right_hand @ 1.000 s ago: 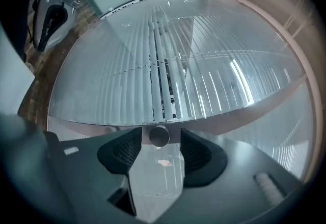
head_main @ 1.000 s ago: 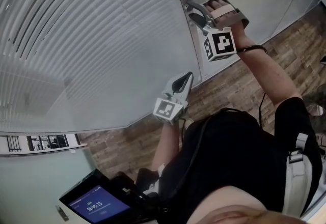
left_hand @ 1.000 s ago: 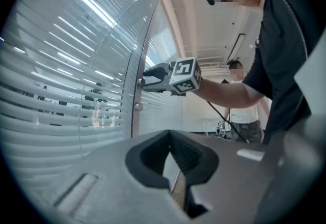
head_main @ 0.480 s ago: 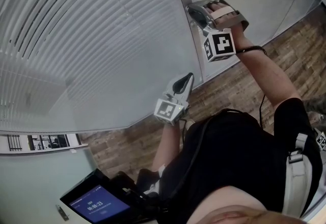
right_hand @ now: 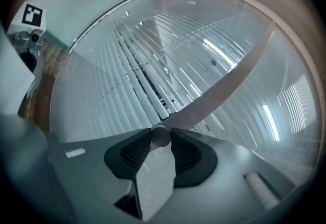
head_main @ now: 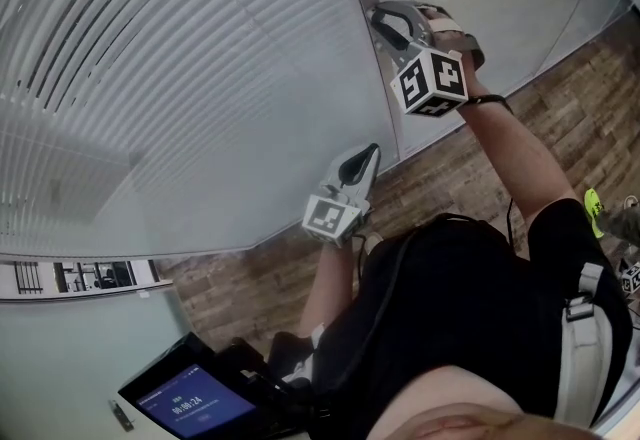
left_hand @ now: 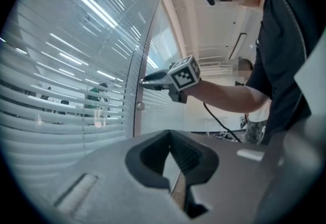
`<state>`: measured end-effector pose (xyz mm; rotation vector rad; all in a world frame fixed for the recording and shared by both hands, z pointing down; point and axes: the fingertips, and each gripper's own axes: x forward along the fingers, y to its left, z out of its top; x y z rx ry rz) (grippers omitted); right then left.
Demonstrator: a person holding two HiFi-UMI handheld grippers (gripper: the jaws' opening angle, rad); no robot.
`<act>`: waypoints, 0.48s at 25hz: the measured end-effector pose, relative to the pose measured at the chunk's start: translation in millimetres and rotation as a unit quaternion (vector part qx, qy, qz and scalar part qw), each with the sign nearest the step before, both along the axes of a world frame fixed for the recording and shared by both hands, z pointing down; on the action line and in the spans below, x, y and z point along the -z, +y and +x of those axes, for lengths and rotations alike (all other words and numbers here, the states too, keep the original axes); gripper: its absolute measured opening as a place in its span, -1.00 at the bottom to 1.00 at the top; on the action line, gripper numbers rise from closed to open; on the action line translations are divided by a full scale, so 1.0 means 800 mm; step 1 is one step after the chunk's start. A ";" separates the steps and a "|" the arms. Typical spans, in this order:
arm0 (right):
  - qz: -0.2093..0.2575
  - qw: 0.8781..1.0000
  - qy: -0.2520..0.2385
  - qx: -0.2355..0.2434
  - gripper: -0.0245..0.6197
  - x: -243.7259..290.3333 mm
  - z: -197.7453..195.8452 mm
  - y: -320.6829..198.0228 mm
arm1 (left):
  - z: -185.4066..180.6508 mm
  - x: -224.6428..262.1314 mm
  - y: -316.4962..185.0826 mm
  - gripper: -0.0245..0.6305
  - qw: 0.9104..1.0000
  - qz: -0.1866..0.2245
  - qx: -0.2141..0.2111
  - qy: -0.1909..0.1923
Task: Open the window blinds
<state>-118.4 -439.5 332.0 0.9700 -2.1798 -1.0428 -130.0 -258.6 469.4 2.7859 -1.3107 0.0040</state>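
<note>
White slatted blinds [head_main: 200,78] hang behind glass, with their slats tilted nearly closed. My right gripper [head_main: 382,20] reaches up to the pale vertical frame post [head_main: 372,58]. In the right gripper view it [right_hand: 160,139] is shut on a small round metal knob [right_hand: 160,135] at the post [right_hand: 224,83]; its jaws have just been closing around that knob. The left gripper view shows the same gripper [left_hand: 145,81] against the post, beside the blinds [left_hand: 61,90]. My left gripper [head_main: 371,150] hangs lower, away from the glass, shut and empty [left_hand: 170,139].
A second small knob [left_hand: 139,107] sits lower on the post. A device with a lit blue screen [head_main: 190,403] lies at the bottom left. Wood-pattern floor [head_main: 300,268] runs along the glass wall. Another person stands in the background [left_hand: 254,116].
The right gripper has rolled at the wrist, turning its marker cube, while staying at the post. The left gripper has not moved.
</note>
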 end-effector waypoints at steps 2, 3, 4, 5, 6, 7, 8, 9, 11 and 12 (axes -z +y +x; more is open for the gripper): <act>-0.024 0.999 -0.023 0.001 -0.52 -0.001 0.001 -0.001 | 0.001 0.000 0.001 -0.92 1.000 0.001 -0.001 0.000; -0.033 0.999 -0.034 0.001 -0.52 -0.001 0.002 -0.001 | 0.002 0.000 0.001 -0.92 1.000 0.002 -0.001 0.000; -0.040 0.998 -0.045 0.000 -0.52 0.000 0.003 -0.001 | 0.004 0.000 0.001 -0.92 1.000 0.002 -0.002 0.001; -0.046 0.997 -0.055 0.000 -0.52 0.001 0.004 -0.001 | 0.005 0.000 0.001 -0.92 1.000 0.001 -0.003 0.001; -0.053 0.996 -0.067 -0.002 -0.52 0.001 0.004 -0.001 | 0.006 0.000 0.001 -0.92 1.000 0.001 -0.003 0.002; -0.062 0.995 -0.081 -0.003 -0.52 0.002 0.005 -0.001 | 0.006 0.000 0.002 -0.92 1.000 0.000 -0.003 0.002; -0.074 0.992 -0.100 -0.004 -0.52 0.003 0.006 -0.003 | 0.006 0.000 0.001 -0.92 1.000 0.000 -0.002 0.001; -0.087 0.989 -0.119 -0.006 -0.52 0.004 0.007 -0.004 | 0.005 0.000 0.001 -0.92 1.000 0.000 -0.001 0.001; -0.108 0.983 -0.150 -0.008 -0.52 0.005 0.008 -0.005 | 0.005 -0.001 0.001 -0.92 1.000 0.000 -0.001 0.001; -0.115 0.980 -0.161 -0.011 -0.52 0.006 0.008 -0.005 | 0.005 -0.001 0.002 -0.92 1.000 0.000 -0.001 0.001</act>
